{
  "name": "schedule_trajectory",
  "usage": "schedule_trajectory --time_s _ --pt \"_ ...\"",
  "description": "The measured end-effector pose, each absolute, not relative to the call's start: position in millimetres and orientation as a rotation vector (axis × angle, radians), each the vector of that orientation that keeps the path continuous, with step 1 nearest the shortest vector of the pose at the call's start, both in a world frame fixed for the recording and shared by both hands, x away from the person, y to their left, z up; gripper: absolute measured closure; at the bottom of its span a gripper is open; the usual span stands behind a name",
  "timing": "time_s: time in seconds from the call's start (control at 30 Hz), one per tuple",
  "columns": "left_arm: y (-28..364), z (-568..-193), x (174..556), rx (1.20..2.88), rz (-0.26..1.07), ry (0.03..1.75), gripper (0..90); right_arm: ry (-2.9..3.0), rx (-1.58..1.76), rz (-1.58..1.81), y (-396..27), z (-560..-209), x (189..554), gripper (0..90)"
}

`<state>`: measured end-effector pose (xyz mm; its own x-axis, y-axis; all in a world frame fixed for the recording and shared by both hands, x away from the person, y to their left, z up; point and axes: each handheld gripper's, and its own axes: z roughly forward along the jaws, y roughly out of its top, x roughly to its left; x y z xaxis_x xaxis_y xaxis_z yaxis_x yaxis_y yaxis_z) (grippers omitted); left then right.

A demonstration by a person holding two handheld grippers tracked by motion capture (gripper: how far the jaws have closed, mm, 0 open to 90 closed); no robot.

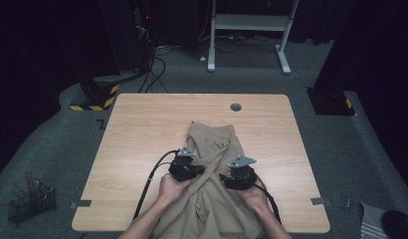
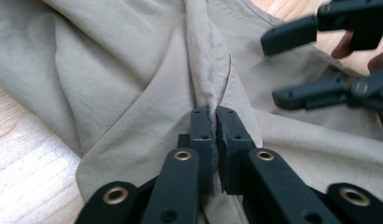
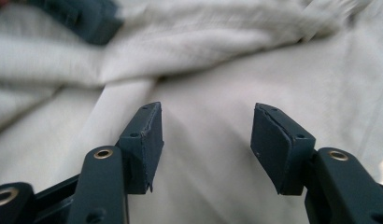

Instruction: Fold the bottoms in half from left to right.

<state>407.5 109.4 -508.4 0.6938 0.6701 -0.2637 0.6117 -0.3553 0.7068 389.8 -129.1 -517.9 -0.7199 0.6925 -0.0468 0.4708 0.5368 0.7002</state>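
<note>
A beige garment (image 1: 214, 149) lies crumpled on the wooden table (image 1: 137, 129), reaching from the middle to the near edge. My left gripper (image 1: 198, 170) rests on its left part and is shut on a raised fold of the cloth (image 2: 209, 74); in the left gripper view the jaws pinch that fold between their tips (image 2: 216, 113). My right gripper (image 1: 224, 178) sits a little to the right, over the same garment (image 3: 217, 70), with its jaws wide apart and nothing between them (image 3: 206, 123). The right gripper's open jaws also appear at the upper right of the left gripper view (image 2: 283, 70).
A round grey grommet (image 1: 236, 107) sits in the table's far edge. On the floor at the near left stands a black wire basket (image 1: 30, 201). A white desk frame (image 1: 249, 30) and cables lie beyond the table. Bare wood spreads left and right of the garment.
</note>
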Motion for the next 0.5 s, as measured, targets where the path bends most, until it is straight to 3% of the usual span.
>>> schedule_trajectory --time_s 0.5 --pt "121 -467 444 1.902 0.136 1.002 89.6 2.383 1.038 1.030 -99 -524 421 42.3"
